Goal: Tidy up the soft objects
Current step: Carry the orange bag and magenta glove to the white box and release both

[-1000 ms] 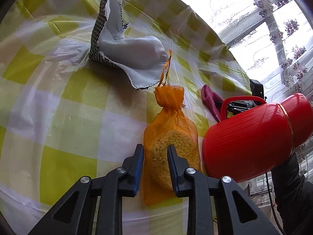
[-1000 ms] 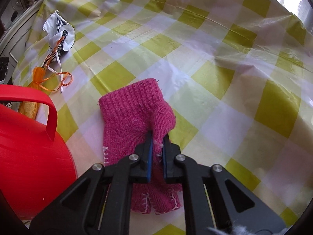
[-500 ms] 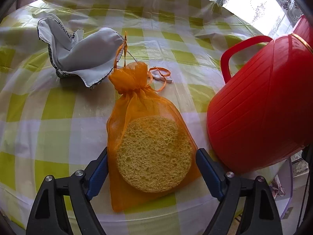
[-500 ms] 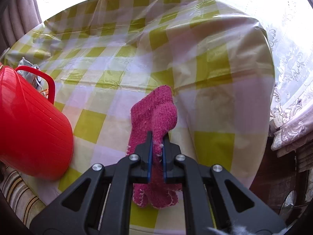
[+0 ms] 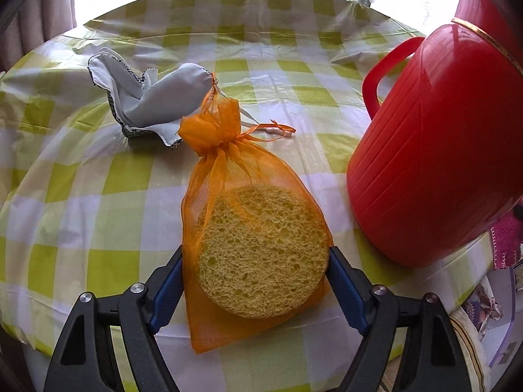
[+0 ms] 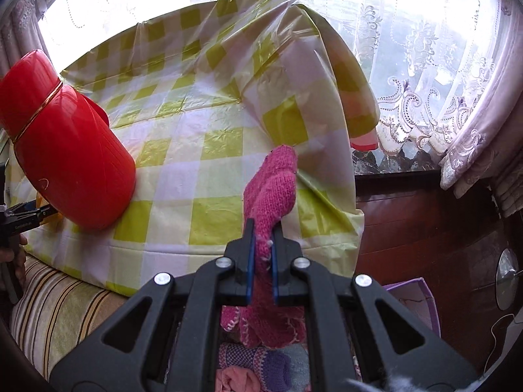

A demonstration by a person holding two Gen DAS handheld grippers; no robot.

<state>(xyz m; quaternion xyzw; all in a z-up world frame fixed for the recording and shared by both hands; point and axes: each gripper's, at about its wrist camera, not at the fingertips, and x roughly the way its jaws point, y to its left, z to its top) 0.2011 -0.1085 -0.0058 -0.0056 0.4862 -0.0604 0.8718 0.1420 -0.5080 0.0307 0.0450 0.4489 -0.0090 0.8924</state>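
My left gripper (image 5: 255, 258) is open, its jaws on either side of an orange mesh bag (image 5: 242, 189) that holds a round yellow sponge (image 5: 261, 254) and lies on the checked tablecloth. A grey-white cloth (image 5: 153, 98) lies behind the bag. My right gripper (image 6: 261, 238) is shut on a pink knitted glove (image 6: 271, 189) and holds it off the table, beyond the table's near edge. The glove's edge also shows at the far right of the left wrist view (image 5: 506, 241).
A red plastic basket (image 5: 434, 150) lies on its side on the table, also in the right wrist view (image 6: 68, 150). Below the right gripper are more knitted items (image 6: 261, 362). A striped cushion (image 6: 62, 307) lies by the table edge. Lace curtains (image 6: 425, 65) hang behind.
The left gripper has opened from pinching the bag to straddling the sponge and has drawn back slightly. The right gripper has lifted the pink glove off the table and carried it past the table edge.
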